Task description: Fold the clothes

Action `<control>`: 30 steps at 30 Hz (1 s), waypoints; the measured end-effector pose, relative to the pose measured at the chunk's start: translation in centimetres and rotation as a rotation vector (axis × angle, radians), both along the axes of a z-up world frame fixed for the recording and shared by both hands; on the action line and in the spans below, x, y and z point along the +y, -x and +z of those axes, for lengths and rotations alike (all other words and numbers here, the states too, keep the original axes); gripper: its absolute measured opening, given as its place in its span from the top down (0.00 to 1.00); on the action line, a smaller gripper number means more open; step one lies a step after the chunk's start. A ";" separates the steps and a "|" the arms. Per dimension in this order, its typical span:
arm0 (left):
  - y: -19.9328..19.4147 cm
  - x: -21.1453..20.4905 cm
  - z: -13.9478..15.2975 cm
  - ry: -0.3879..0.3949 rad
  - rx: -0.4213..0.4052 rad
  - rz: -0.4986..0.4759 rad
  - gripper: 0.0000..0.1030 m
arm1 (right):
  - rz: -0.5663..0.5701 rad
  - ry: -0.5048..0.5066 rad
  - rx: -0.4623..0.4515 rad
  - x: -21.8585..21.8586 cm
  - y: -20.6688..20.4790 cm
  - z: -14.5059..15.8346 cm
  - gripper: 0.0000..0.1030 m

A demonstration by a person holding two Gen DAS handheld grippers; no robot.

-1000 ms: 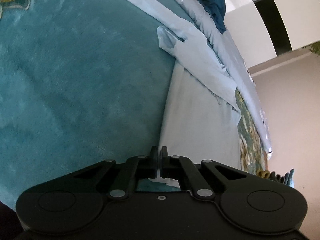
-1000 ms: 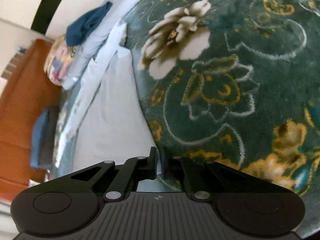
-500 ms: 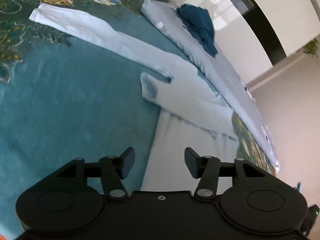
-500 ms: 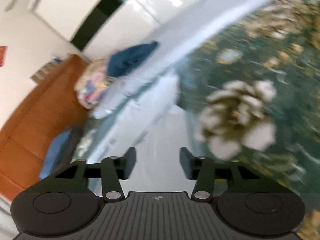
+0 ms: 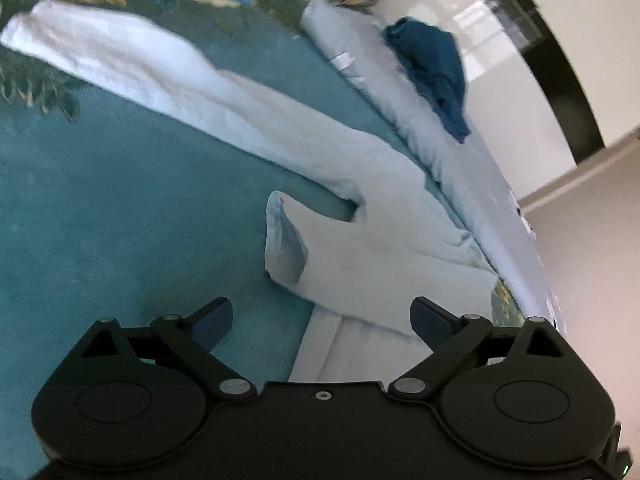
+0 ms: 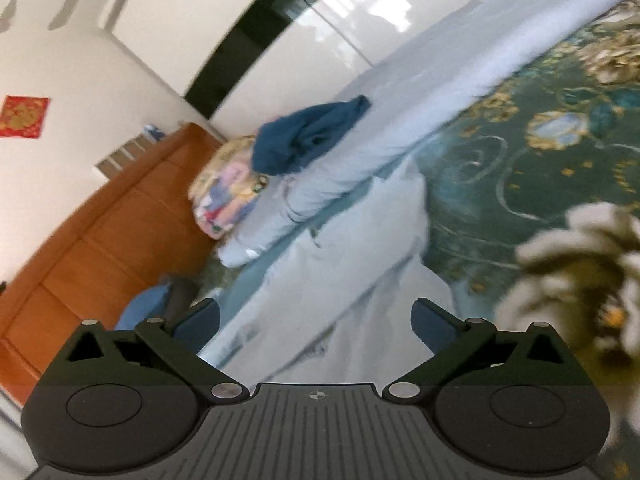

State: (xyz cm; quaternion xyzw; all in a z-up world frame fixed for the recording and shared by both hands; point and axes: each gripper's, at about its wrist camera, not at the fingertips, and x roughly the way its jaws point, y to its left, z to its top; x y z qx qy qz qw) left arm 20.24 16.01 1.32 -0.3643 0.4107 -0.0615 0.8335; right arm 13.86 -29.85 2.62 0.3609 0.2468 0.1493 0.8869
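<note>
Pale blue long-sleeved garment [image 5: 372, 248] lies on teal floral carpet [image 5: 120, 208], body part-folded, one sleeve outstretched, other crooked. Left gripper [image 5: 322, 316] and right gripper [image 6: 316, 316]: jaws opening, nothing between. Sleeves left to fold

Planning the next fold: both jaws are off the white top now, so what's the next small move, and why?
Probably take the left gripper forward to the short sleeve and pinch its cuff. The white top lies on the rug with that sleeve and the long one spread out unfolded. Both grippers' jaws are opening with nothing between them; the right gripper hangs over the top's other side.
</note>
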 end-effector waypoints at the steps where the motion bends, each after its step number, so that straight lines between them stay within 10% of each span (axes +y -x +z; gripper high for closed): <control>1: -0.4 -0.1 -0.1 0.001 -0.003 0.010 0.08 | -0.005 0.000 -0.009 0.1 -0.2 -0.3 0.00; 9: -2.2 -0.9 -0.6 0.004 -0.036 0.074 0.18 | -0.011 -0.116 -0.025 -1.2 0.0 -2.7 0.00; 11: -2.4 -1.4 -0.7 -0.007 -0.047 0.075 0.48 | -0.001 -0.108 -0.043 -1.3 0.1 -2.2 0.00; 19: -2.7 -1.7 -1.7 0.044 -0.024 0.154 0.78 | -0.007 -0.137 -0.014 -1.9 0.3 -2.5 0.00; 20: -2.7 -1.7 -1.7 0.033 -0.016 0.159 0.91 | -0.007 -0.143 -0.012 -2.0 0.3 -2.6 0.00; 30: -7.6 -6.9 4.6 -0.244 -0.108 -0.099 0.97 | -0.035 -0.155 0.036 -2.3 0.0 -3.4 0.00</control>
